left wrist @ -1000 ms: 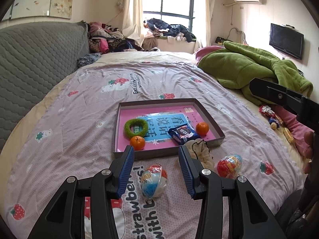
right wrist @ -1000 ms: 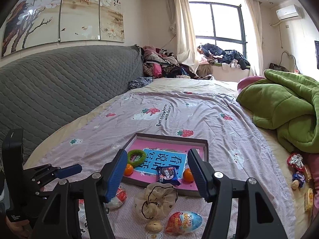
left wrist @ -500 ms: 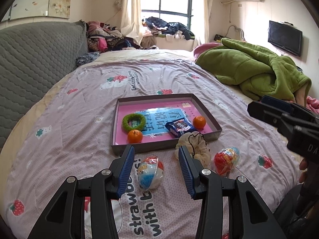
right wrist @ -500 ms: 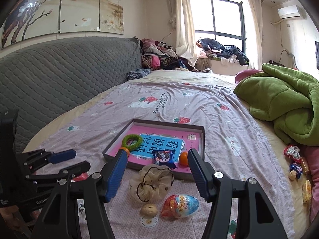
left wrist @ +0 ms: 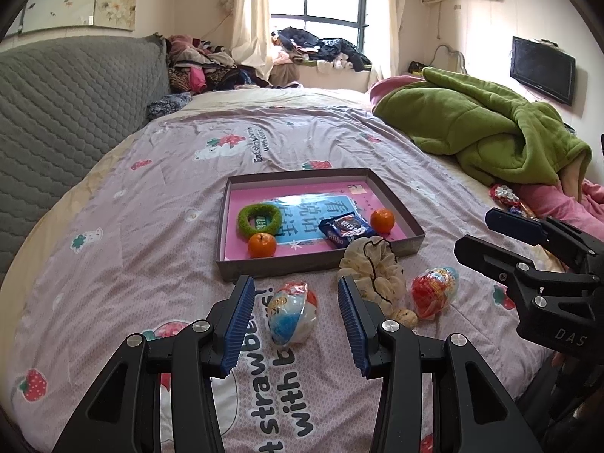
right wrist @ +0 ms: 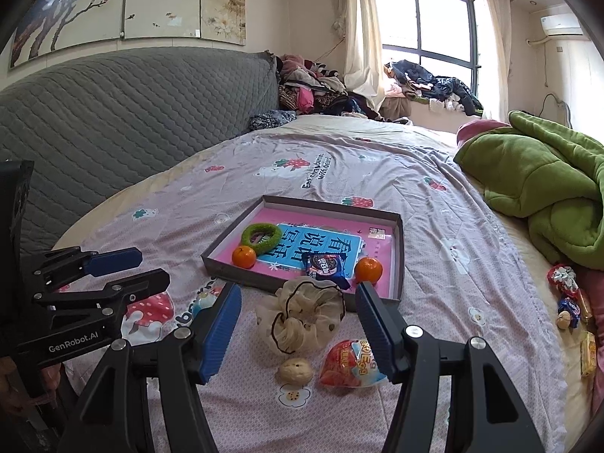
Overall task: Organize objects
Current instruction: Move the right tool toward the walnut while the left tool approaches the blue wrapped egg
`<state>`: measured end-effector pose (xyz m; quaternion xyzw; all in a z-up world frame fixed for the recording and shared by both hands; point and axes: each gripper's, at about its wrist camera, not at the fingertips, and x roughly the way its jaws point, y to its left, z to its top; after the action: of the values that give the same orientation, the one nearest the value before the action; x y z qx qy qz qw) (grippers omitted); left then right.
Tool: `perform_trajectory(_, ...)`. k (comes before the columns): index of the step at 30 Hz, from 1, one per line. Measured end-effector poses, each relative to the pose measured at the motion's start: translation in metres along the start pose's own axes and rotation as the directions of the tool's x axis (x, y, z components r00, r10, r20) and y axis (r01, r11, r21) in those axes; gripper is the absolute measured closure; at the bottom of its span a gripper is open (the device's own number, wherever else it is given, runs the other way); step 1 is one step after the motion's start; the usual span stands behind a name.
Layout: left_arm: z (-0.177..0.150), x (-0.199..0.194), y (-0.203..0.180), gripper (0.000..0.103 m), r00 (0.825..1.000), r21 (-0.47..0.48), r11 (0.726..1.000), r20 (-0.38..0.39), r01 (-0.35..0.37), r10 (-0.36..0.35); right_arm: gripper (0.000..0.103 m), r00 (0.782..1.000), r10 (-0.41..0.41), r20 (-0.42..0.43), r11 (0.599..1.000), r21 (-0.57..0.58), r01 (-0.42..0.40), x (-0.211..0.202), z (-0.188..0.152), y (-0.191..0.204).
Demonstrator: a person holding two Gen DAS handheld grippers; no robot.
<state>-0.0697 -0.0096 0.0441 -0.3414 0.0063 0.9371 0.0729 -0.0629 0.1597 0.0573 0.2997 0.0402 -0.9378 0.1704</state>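
Already the left claw stood spread and empty, the blue egg lying on the sheet between its tips, just short of the tray. The right claw, also spread, faced the scrunchie.

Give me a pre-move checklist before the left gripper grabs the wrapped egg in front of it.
1. Left gripper open, nothing held: ok.
2. Blue-and-white egg lined up between its fingers: ok.
3. Fingers touching the egg: cannot tell.
4. Right gripper open, apart from the egg: ok.
5. Bare floor left in the tray: ok.
6. Cream scrunchie apart from the egg: ok.
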Motion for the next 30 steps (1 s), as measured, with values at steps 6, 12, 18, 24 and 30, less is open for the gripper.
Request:
perform_trajectory(6, -0.005, 0.0, 0.001, 0.056, 1.0, 0.001, 1.0, -0.011, -0.002, 0.002, 0.041, 1.0, 0.001, -0.013, 1.0, -0.012, -0.001, 0.001, -0.007, 0.004)
perform_trajectory(12, -0.008, 0.0, 0.001, 0.056, 1.0, 0.005, 1.0, -0.02, 0.001, -0.001, 0.041, 0.999, -0.002, -0.035, 1.0, -0.028, 0.001, 0.005, -0.014, 0.008)
perform_trajectory(18, -0.012, 0.004, 0.002, 0.056, 0.999, 0.013, 1.0, -0.041, 0.003, -0.002, 0.041, 0.999, -0.002, -0.054, 1.0, -0.03, 0.001, 0.01, -0.021, 0.009)
perform_trajectory(24, -0.018, 0.01, 0.003, 0.056, 0.998, 0.014, 1.0, -0.061, 0.002, -0.002, 0.041, 0.997, -0.002, -0.074, 0.999, -0.033, -0.001, 0.014, -0.03, 0.009)
perform_trajectory(30, -0.02, 0.012, 0.005, 0.056, 0.998, 0.009, 1.0, -0.07, 0.005, -0.004, 0.041, 0.996, -0.001, -0.093, 0.999, -0.037, -0.002, 0.019, -0.035, 0.01)
